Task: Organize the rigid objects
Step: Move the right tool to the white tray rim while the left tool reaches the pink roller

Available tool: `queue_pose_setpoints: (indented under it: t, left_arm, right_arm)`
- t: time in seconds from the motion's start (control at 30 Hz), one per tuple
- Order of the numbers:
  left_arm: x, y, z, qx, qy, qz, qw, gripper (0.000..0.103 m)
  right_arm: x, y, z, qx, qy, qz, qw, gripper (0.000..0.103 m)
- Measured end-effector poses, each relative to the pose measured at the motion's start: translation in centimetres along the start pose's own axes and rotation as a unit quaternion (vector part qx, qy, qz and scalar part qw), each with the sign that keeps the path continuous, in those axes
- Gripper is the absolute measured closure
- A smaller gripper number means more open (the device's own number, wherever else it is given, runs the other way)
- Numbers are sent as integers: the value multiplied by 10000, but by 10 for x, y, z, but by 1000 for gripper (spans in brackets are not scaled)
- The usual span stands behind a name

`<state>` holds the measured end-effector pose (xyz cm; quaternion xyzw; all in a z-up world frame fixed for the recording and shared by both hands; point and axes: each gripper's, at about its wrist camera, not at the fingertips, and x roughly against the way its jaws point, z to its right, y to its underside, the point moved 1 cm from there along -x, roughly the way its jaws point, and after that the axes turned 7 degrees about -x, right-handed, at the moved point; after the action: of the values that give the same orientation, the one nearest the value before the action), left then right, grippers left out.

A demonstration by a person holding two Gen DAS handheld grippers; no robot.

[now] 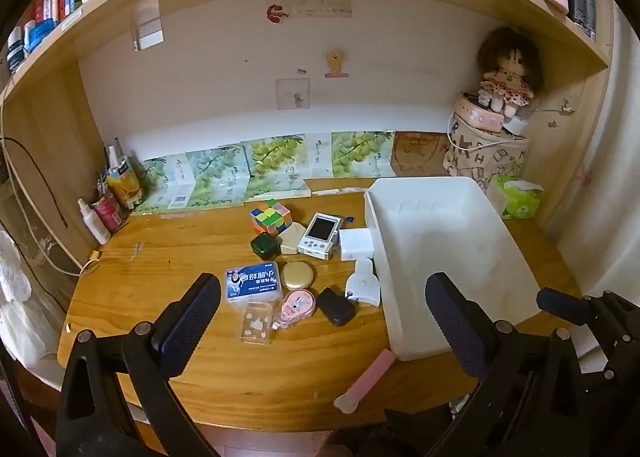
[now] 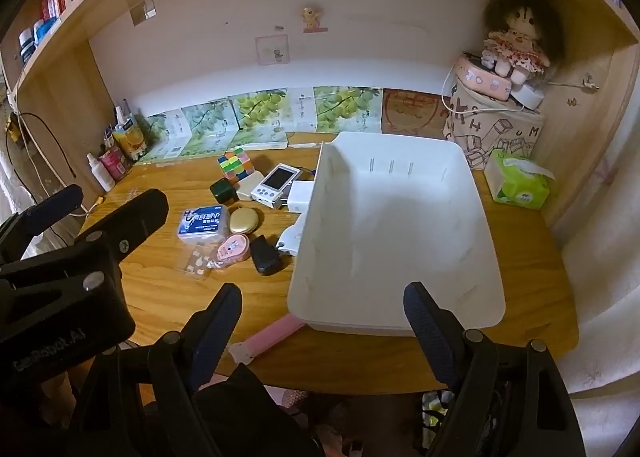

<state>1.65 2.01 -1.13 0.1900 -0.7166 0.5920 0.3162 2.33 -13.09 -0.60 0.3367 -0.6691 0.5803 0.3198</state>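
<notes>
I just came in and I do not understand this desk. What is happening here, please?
A person holds a hand-held gripper in each hand above a wooden desk. The left hand-held gripper and the right hand-held gripper are both open and hold nothing. The white bin is empty. Small items, such as the puzzle cube and the gold compact, lie beside it, not yet sorted.

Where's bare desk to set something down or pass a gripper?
Free: desk left of the blue box, out to the spray bottle; front edge by the pink stick. The white bin is empty. Crowded: Rubik's cube down to the black case.
</notes>
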Motion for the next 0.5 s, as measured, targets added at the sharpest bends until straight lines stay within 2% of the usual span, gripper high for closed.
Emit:
queue_pose_setpoints:
  t: [0.07, 0.3, 0.5]
  left_arm:
    - [-2, 4, -6, -8, 191, -21, 9998, 1]
    - [-18, 13, -21, -54, 527, -331, 9980, 1]
    - [-41, 24, -29, 27, 901, -777, 9929, 1]
  right_arm:
    - [0, 2, -3, -52, 3, -19, 10000, 19]
    - [-2, 10, -23, -292, -70, -157, 9994, 19]
    - [-11, 16, -12, -728, 116, -458, 9962, 19]
